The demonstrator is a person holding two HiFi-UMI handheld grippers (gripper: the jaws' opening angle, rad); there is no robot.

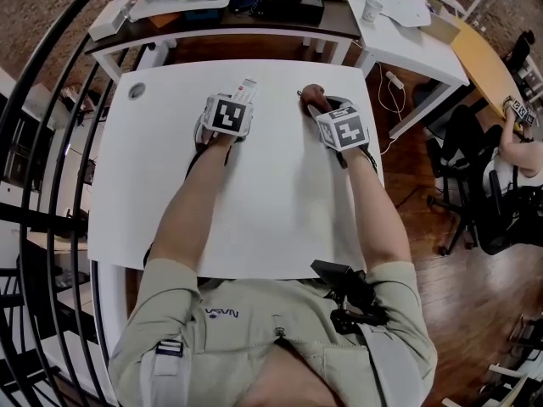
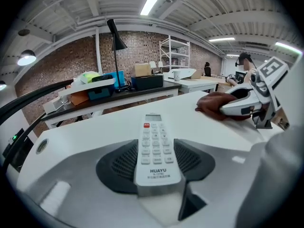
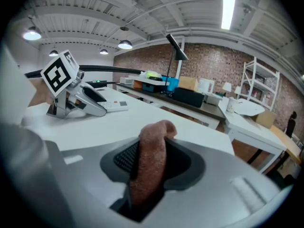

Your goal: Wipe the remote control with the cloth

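Note:
A white remote control (image 2: 156, 148) with a red button lies lengthwise between the jaws of my left gripper (image 2: 156, 163), which is shut on its lower end. In the head view the remote (image 1: 246, 89) sticks out past the left gripper (image 1: 232, 108), low over the far part of the white table (image 1: 271, 202). My right gripper (image 3: 151, 175) is shut on a reddish-brown cloth (image 3: 153, 160), whose folded end pokes out beyond the jaws. The cloth (image 1: 312, 98) and the right gripper (image 1: 329, 115) sit to the right of the remote, apart from it and close to the tabletop.
A round grommet (image 1: 137, 91) sits in the table's far left corner. Behind it stands a dark desk (image 1: 254, 19) with boxes, a tray and a black lamp (image 2: 115, 42). White tables (image 1: 399, 32) stand at the right, a black railing (image 1: 51, 142) at the left, a seated person (image 1: 517, 142) far right.

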